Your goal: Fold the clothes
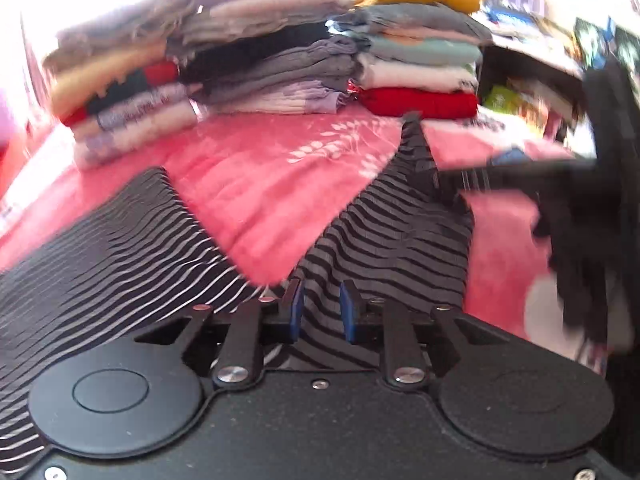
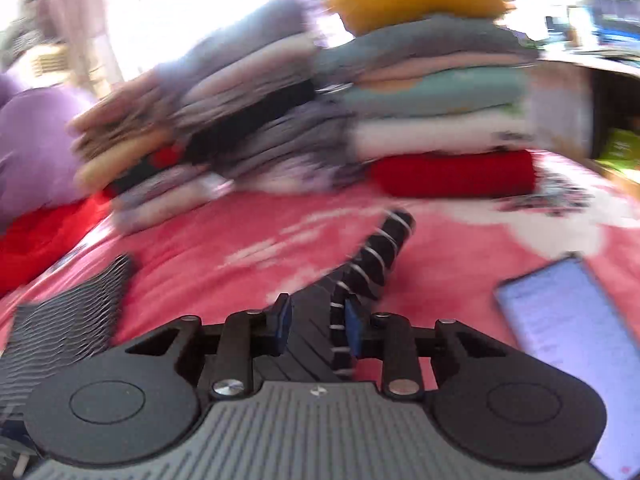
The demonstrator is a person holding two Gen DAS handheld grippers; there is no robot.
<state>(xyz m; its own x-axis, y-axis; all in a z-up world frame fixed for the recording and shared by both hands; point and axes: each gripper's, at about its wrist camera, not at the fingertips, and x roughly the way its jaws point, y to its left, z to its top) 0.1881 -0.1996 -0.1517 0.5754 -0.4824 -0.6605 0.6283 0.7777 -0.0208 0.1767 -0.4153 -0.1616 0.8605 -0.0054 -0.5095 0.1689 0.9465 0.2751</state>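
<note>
Striped garment (image 1: pixel 120 248), a thin black knit with fine white lines, lies spread on the pink floral bedspread (image 1: pixel 256 184), and two parts of it reach away from the cameras in a V, likely so it can be folded.

The left hand-held gripper (image 1: pixel 320 308) has its blue pads (image 1: pixel 297 312) set narrowly apart with striped cloth between them; blur hides whether they pinch it. The right hand-held gripper (image 2: pixel 318 322) is likewise partly closed around a dark ribbed strip, and I cannot tell if it grips.

Behind stand soft stacks of folded clothes (image 1: pixel 280 60), mustard, grey and red, probably finished work. A phone (image 2: pixel 568 340) lies flat, just beside the right hand-held gripper.
</note>
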